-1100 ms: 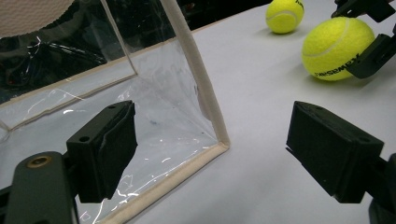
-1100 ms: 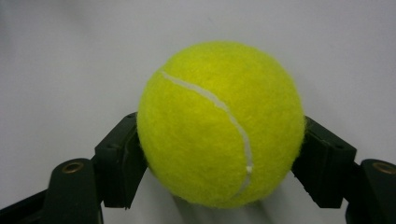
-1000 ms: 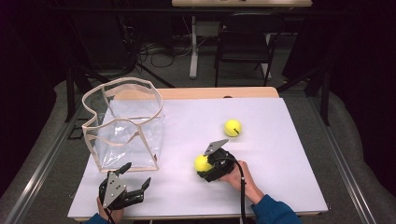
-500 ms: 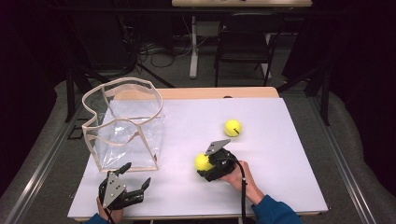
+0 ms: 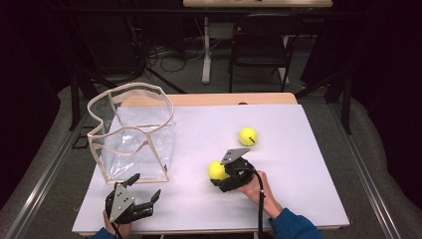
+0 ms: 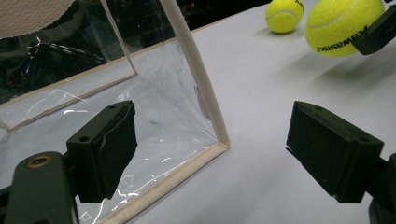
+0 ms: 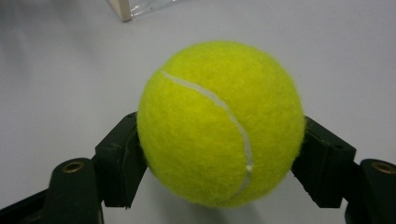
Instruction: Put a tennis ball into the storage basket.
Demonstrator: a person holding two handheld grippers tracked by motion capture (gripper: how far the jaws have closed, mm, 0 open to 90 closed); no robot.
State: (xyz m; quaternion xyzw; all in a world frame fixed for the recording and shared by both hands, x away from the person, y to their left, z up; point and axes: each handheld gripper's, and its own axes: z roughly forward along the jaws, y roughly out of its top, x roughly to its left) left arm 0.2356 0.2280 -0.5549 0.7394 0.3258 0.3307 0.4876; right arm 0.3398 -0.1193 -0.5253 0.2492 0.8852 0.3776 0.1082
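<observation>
On the left, my left gripper (image 5: 130, 204) rests with its jaws wide and empty near the front corner of the clear bag (image 5: 134, 144) on the white table (image 5: 308, 189). In the middle my right gripper (image 5: 225, 174) has its jaws clamped on a fuzzy yellow tennis ball (image 7: 219, 123) with a white seam, just above the table. I think the grasp is made; next I must carry it left over the bag's rim, while the second ball (image 5: 248, 136) waits farther right.

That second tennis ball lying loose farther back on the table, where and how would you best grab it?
Grip the loose tennis ball across its widest middle, one jaw on each side, coming down from above or from the near side. It is round, so any pair of opposite sides serves, and it lies apart from the clear bag. The right tool holds the other ball that way.
</observation>
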